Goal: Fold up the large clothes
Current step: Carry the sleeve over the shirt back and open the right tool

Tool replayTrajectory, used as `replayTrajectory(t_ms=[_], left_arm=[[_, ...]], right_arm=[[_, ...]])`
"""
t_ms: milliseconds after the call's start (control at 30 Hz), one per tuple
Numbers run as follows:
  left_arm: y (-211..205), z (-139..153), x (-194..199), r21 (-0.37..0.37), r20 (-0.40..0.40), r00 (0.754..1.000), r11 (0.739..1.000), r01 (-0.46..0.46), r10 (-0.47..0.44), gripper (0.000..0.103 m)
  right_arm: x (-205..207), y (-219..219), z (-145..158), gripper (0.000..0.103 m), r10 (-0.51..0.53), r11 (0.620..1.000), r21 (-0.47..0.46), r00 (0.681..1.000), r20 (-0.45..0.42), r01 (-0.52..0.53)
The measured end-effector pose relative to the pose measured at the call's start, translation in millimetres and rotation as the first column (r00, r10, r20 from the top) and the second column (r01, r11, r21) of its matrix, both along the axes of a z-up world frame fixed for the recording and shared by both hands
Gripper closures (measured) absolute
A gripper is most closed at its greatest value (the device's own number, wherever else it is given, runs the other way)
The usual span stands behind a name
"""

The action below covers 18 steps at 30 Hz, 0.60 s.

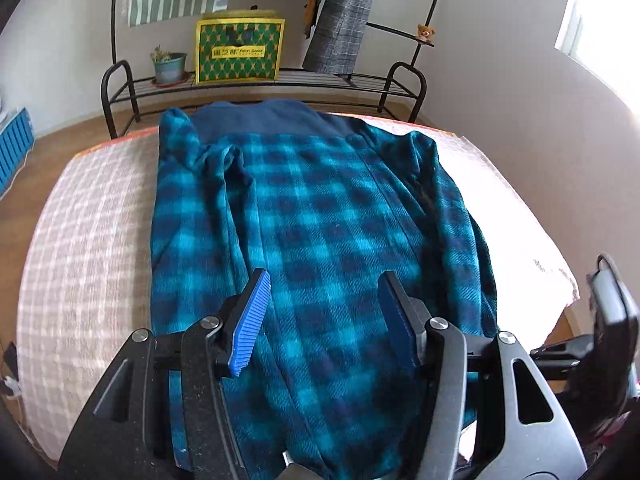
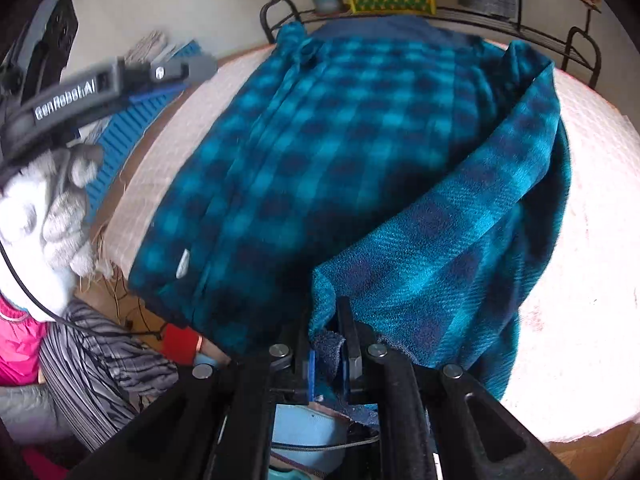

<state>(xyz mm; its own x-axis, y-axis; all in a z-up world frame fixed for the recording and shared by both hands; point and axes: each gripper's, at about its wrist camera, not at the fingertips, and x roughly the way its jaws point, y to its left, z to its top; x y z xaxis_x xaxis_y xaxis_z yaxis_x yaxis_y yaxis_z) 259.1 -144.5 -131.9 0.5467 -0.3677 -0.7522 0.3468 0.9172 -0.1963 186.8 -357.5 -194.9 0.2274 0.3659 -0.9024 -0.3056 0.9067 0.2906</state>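
Observation:
A large teal and navy plaid fleece shirt [image 1: 320, 216] lies flat on a table with a pale checked cloth [image 1: 84, 224], its navy collar at the far end. My left gripper [image 1: 324, 292] is open and empty, hovering above the shirt's near hem. In the right wrist view the same shirt [image 2: 320, 132] fills the table, and my right gripper [image 2: 328, 320] is shut on the cuff of its right sleeve [image 2: 452, 248], which is lifted and drawn across toward the near edge. The left gripper's body [image 2: 96, 88] shows at upper left, held by a gloved hand.
A black metal rack [image 1: 256, 84] stands behind the table with a yellow-green box [image 1: 239, 51], a potted plant [image 1: 170, 65] and hanging clothes. A blue slatted object [image 1: 14, 146] lies on the floor at left. The table's right edge [image 1: 560, 280] drops off near the other gripper.

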Motion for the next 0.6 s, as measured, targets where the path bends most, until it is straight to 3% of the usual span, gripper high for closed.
replayTrajectory(t_ms=[100,167,233,367,467,600], left_arm=[[8.2,-17.8,-9.2,-0.039,-0.055,0.998,0.999,-0.011,0.009,0.045],[8.3,-31.1,-15.3,-0.078,-0.113,0.994,0.997,-0.013,0.005,0.045],[3.5,-43.7,-19.2,-0.099,-0.161,0.987,0.995,-0.002,-0.014,0.045],[-13.9,-59.4,-25.8,-0.172,-0.231,0.97,0.984,0.04,-0.079,0.043],[-35.0,-70.8,-29.2,-0.228,-0.283,0.947,0.97,0.085,-0.149,0.039],[-61.1,-88.7,-35.4,-0.25,-0.34,0.917,0.96,0.125,-0.208,0.039]], right_arm=[[-12.4,11.3,-23.9,0.091,0.076,0.997,-0.011,0.996,-0.056,-0.076],[-14.9,2.9,-22.3,0.075,0.085,0.996,0.036,0.994,-0.07,-0.083],[-15.2,-12.1,-9.8,0.066,0.088,0.991,0.109,0.994,-0.072,-0.079],[-9.4,-49.5,26.4,0.063,0.073,0.987,0.142,0.997,0.007,-0.073],[13.3,-78.8,41.9,0.063,-0.002,0.995,0.102,0.999,0.048,-0.003],[57.3,-111.6,51.4,0.061,-0.091,0.995,0.054,0.992,0.091,0.086]])
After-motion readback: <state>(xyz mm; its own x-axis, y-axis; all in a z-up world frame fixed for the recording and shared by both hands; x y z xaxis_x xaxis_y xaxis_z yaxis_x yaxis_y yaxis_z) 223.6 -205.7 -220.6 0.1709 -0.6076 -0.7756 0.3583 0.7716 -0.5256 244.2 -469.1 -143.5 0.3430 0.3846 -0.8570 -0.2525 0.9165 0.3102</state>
